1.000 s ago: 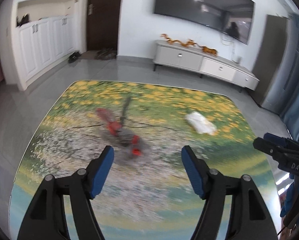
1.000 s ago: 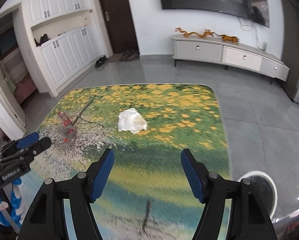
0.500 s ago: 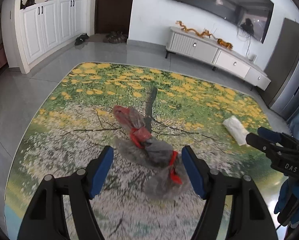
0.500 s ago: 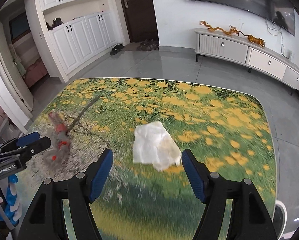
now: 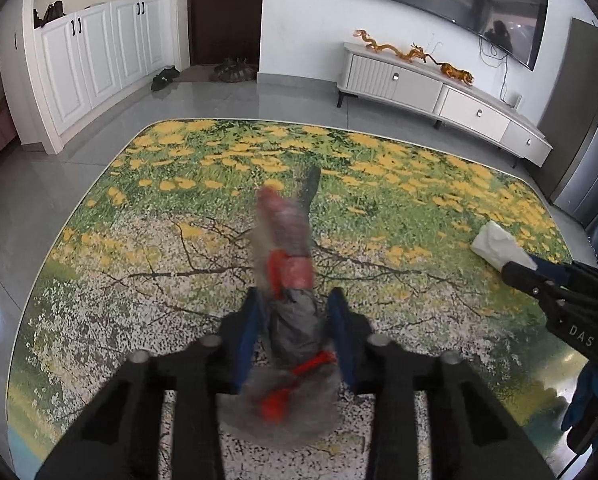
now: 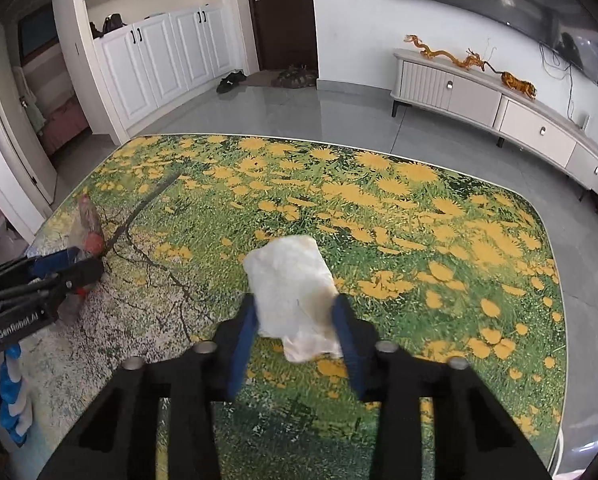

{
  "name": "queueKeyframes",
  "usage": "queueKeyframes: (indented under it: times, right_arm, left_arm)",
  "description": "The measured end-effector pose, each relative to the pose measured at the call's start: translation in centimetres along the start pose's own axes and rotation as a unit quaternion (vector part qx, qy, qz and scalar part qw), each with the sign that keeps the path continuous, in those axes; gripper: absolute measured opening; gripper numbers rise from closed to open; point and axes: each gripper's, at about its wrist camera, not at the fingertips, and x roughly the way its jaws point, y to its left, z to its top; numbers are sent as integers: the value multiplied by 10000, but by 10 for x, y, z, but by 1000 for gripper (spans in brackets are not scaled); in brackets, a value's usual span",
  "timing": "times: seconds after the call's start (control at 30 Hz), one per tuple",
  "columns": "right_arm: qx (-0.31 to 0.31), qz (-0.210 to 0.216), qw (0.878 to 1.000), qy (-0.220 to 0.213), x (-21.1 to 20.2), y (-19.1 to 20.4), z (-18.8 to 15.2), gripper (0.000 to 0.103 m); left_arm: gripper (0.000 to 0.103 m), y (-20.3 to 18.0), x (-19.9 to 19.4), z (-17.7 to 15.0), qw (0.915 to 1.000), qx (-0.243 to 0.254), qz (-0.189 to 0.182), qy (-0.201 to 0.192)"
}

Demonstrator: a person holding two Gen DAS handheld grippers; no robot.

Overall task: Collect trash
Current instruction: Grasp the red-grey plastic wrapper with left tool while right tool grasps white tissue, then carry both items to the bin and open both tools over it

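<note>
A crumpled grey and red plastic wrapper [image 5: 287, 240] lies on the flowered rug [image 5: 379, 184]. My left gripper [image 5: 295, 304] is closing on it, and its blue pads [image 5: 249, 324] press on the grey middle part. A crumpled white paper [image 6: 289, 276] lies further right on the same rug [image 6: 419, 216]. My right gripper [image 6: 295, 312] is closing on that paper, with a pad against each side of it. The right wrist view shows the left gripper [image 6: 87, 264] and the wrapper [image 6: 87, 216] at the far left. The left wrist view shows the right gripper [image 5: 523, 272] at the paper [image 5: 495, 242].
Grey floor tiles surround the rug. A low white TV cabinet [image 5: 419, 84] stands along the back wall under a large screen. White cupboards [image 5: 91, 60] line the left side, with shoes [image 5: 165, 76] by a dark door. A blue-gloved hand [image 5: 591, 400] holds the right gripper.
Both grippers came down and forward over the rug, and their wide jaws have narrowed, the left around the wrapper and the right around the white paper.
</note>
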Motion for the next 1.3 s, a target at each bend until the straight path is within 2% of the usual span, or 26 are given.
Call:
queueKeyframes:
  times: [0.07,0.1,0.27,0.4,0.5,0.67,0.9,1.07,1.23,1.3]
  right_arm:
    - [38,52,10000,20,-2,-1,-2,13]
    - [60,84,9999,31,-4,-1,-4,10]
    - [216,235,9995,-14,-25,-2,-17,9]
    - [363,250,9989,-158,-58,-2,-32,9]
    - [444,148,9984,-308,-89,-5,-46,9]
    - [699,-109,9960,-553,-142,-25,-73,9]
    - [1328,-653,9855,-825,-212,-81,-125,9]
    - [1890,-979,9733,-864,-239,-131,-165,9]
    - [2421,-1242,9590,-788,-248,-180,-200,9]
    - [2608,-1346,9531,-738,-248,-199,-211,9]
  left_arm:
    - [16,0,-1,-1,10000,0,-22,-7]
    - [15,0,-2,-3,10000,-11,-53,-6]
    - [13,-3,-20,-13,9999,27,-103,-94]
    - [13,-13,-40,-21,9995,142,-202,-197]
    - [13,-26,-52,-26,9989,270,-327,-214]
    - [13,-68,-79,-34,9950,646,-695,-306]
    - [13,-154,-114,-47,9798,1344,-1448,-303]
    - [13,-227,-130,-57,9621,1898,-1951,-186]
    - [13,-301,-134,-63,9409,2370,-2418,40]
    - [13,-324,-131,-64,9349,2465,-2549,155]
